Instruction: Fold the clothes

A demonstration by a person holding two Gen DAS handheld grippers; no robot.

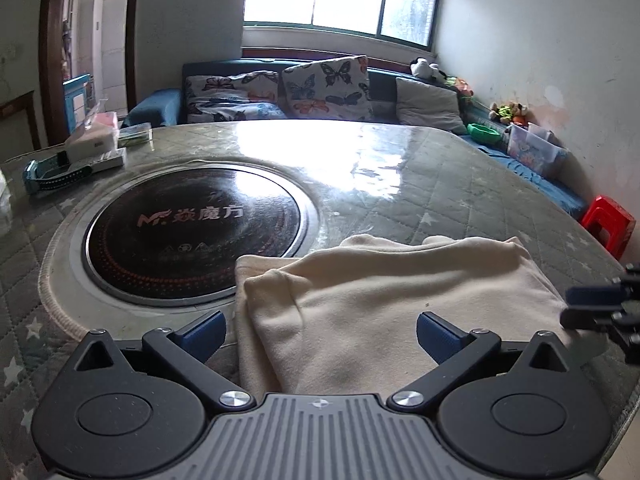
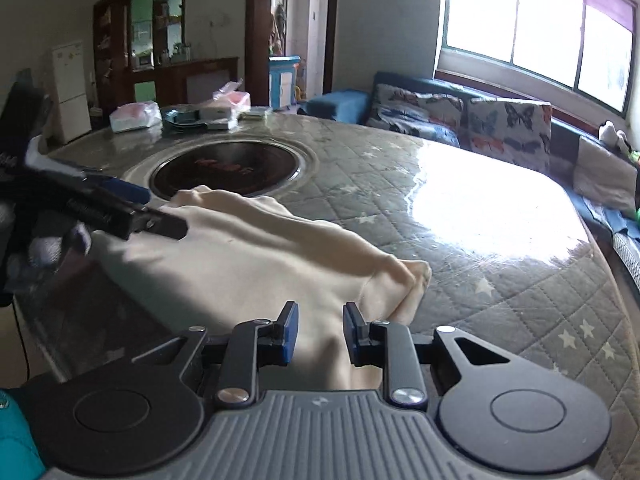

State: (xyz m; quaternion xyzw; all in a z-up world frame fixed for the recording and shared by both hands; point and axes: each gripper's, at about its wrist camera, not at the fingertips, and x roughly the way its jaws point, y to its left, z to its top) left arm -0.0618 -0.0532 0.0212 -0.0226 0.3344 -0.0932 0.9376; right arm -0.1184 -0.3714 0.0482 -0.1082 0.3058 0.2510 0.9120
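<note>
A cream garment [image 1: 384, 300] lies folded over on the quilted table, its far edge reaching the round cooktop. It also shows in the right wrist view [image 2: 256, 264], bunched at its right end. My left gripper [image 1: 320, 336] is wide open just above the garment's near edge, holding nothing. My right gripper [image 2: 320, 332] has its jaws apart by a narrow gap over the garment's near edge, with cloth showing between the pads; no grip shows. The right gripper's fingers [image 1: 592, 308] show at the garment's right edge in the left wrist view. The left gripper [image 2: 136, 208] shows at the garment's left end in the right wrist view.
A black round cooktop [image 1: 192, 232] is set into the table [image 1: 440, 176]. A watch [image 1: 52, 172], boxes and bags [image 2: 136, 116] lie at the table's far left. A sofa with butterfly cushions [image 1: 324, 84] stands behind. A red stool [image 1: 608, 220] is at right.
</note>
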